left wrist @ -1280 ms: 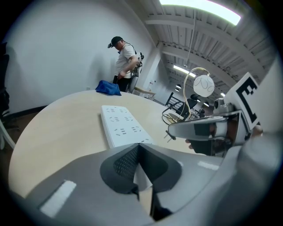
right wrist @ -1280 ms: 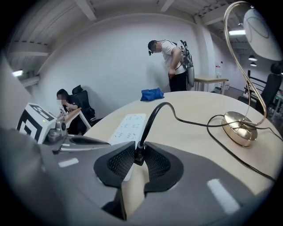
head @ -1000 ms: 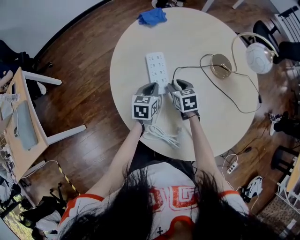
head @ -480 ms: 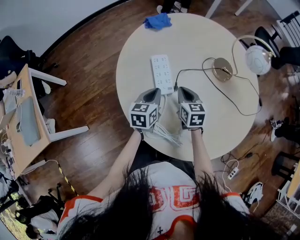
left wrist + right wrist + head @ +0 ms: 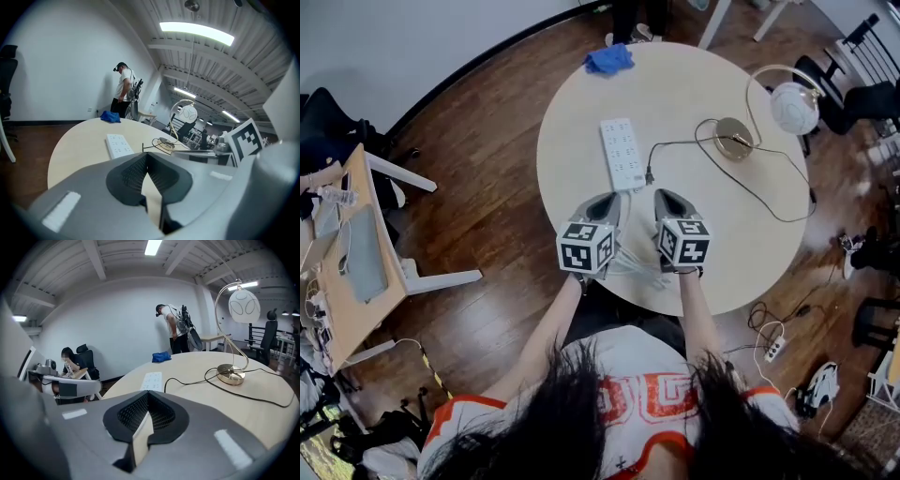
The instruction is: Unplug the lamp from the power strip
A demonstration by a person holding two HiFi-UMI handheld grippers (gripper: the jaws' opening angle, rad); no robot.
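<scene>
The white power strip (image 5: 622, 153) lies flat on the round table (image 5: 750, 234). The lamp's black plug (image 5: 648, 175) rests on the tabletop just right of the strip, out of its sockets. Its black cord (image 5: 675, 143) runs to the lamp's brass base (image 5: 734, 138), and the white shade (image 5: 794, 106) hangs over the table's far right edge. My left gripper (image 5: 609, 200) and right gripper (image 5: 665, 198) hover side by side nearer me than the strip, both shut and empty. The strip (image 5: 119, 145) and the lamp base (image 5: 231, 376) show ahead of the jaws.
A blue cloth (image 5: 609, 60) lies at the table's far edge. The strip's coiled white cable (image 5: 633, 265) sits near the front edge between my grippers. A wooden desk (image 5: 347, 253) stands left. A person (image 5: 124, 89) stands by the wall, and another sits (image 5: 70, 363).
Both grippers have drawn back toward me, away from the strip and the plug. The plug stays lying beside the strip.
</scene>
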